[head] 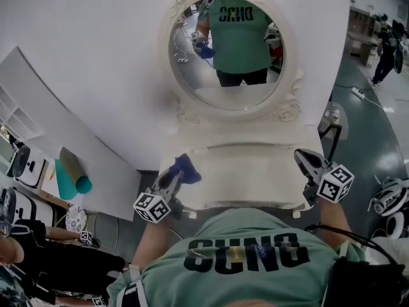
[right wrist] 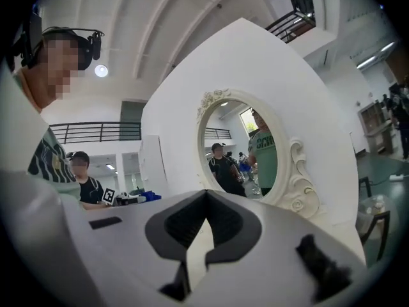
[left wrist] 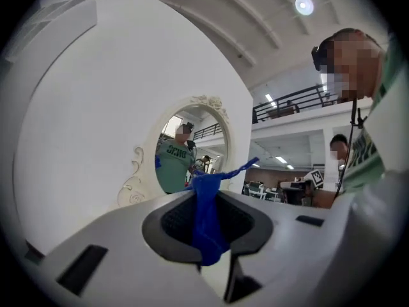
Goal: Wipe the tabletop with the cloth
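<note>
The left tool is gripping the blue cloth, which is bunching out past the jaw tips and hanging down between them. This tool is hovering below the mirror, off its lower left, at the edge of the white bench. Whether the cloth is touching the bench is unclear. The right tool is sitting below the mirror's lower right, its jaws pressing together on nothing. The mirror is reflecting a person in a green shirt.

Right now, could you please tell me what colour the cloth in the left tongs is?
Blue; the cloth shows best in the left gripper view.
</note>
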`<state>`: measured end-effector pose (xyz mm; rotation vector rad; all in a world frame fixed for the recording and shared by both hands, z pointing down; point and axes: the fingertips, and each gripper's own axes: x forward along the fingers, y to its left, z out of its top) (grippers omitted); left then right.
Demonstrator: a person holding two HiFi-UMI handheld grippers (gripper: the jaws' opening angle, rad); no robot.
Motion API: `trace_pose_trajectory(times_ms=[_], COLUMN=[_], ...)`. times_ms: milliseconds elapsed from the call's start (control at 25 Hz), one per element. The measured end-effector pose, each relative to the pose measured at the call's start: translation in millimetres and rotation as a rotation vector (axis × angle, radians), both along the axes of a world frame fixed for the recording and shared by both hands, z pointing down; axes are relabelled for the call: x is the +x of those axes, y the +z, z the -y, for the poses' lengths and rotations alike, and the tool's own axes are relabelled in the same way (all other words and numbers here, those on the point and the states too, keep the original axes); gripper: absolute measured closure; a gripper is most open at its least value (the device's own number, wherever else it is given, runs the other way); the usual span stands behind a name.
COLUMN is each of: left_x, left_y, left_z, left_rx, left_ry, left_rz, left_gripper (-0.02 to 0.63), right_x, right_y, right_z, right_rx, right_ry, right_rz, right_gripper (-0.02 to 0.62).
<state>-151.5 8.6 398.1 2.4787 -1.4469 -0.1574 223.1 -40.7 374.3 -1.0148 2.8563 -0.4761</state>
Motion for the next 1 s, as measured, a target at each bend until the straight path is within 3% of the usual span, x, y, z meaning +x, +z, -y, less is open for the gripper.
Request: trace_pose_trajectory(times_ms=[160,360,560,1000], left_x=[-22,-15,8,40], left_y=[-10,2,7,0], left_z=[17,28,19,-1], left_rx=[0.026,0.012,0.011,0.04], left_ry=[0.102,0.19,0.206,0.2], left_rz=[-0.042,-0.08,-0.133,-0.136], left_gripper=[0.526,0.526,0.526,0.526], right_x=[-32,-47,-36,-19], right_y=[-8,-4,-8,-14], right_z=[-2,-16,-21,-22], right_rx=[-0.009,-0.015,-0.011,0.008], right_ry=[0.091,0.129,0.121,0.055], right_rz=[-0.01,-0.068,-0.094,-0.109], right_gripper=[0.584,0.584,0.584,0.584])
